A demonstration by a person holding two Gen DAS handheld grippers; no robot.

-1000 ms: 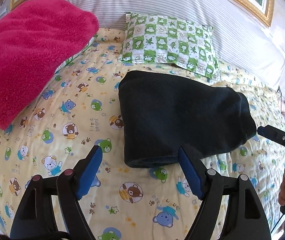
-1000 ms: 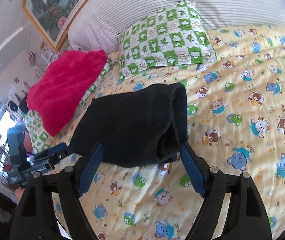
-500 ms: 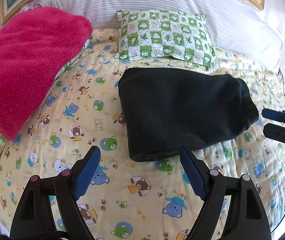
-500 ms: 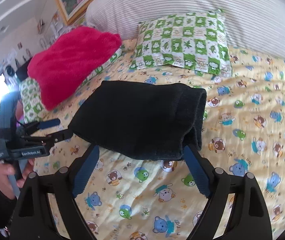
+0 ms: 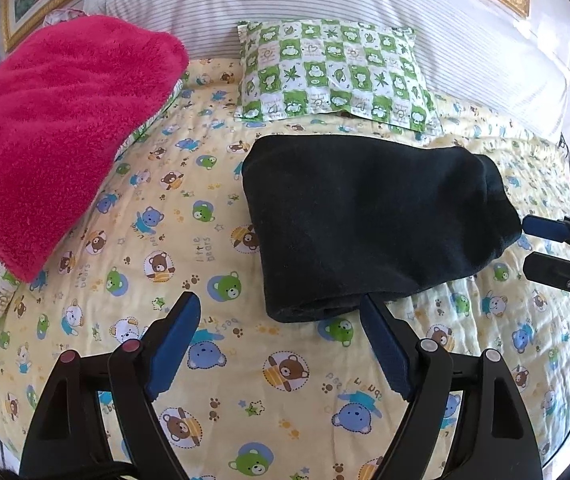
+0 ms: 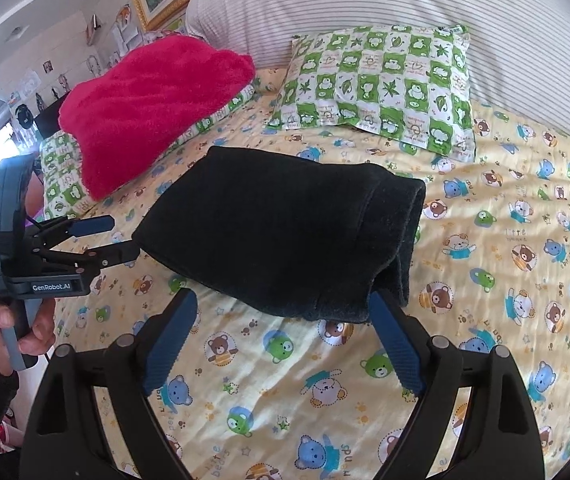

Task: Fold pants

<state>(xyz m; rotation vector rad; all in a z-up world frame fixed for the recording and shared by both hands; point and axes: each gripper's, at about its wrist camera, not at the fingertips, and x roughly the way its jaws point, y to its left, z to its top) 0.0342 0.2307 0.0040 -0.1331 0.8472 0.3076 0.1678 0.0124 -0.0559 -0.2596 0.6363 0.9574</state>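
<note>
Now that the right gripper [image 6: 281, 340] has backed off w/ jaws just opened wider and nothing between them, the folded black fleece pants [image 5: 369, 220] lie free at frame centre on the yellow bear-print bed sheet [image 5: 213, 360]. Left gripper [image 5: 281, 344] jaws also wide apart, empty, just below the bundle's near edge. Fold looks done, judging by the compact stack. Bundle's right end is thick, layered. Open sheet lower frame & right; fuzzy pink blanket [image 5: 53, 120] upper left, green check pillow [image 5: 333, 76] above, both apart from pants.
</note>
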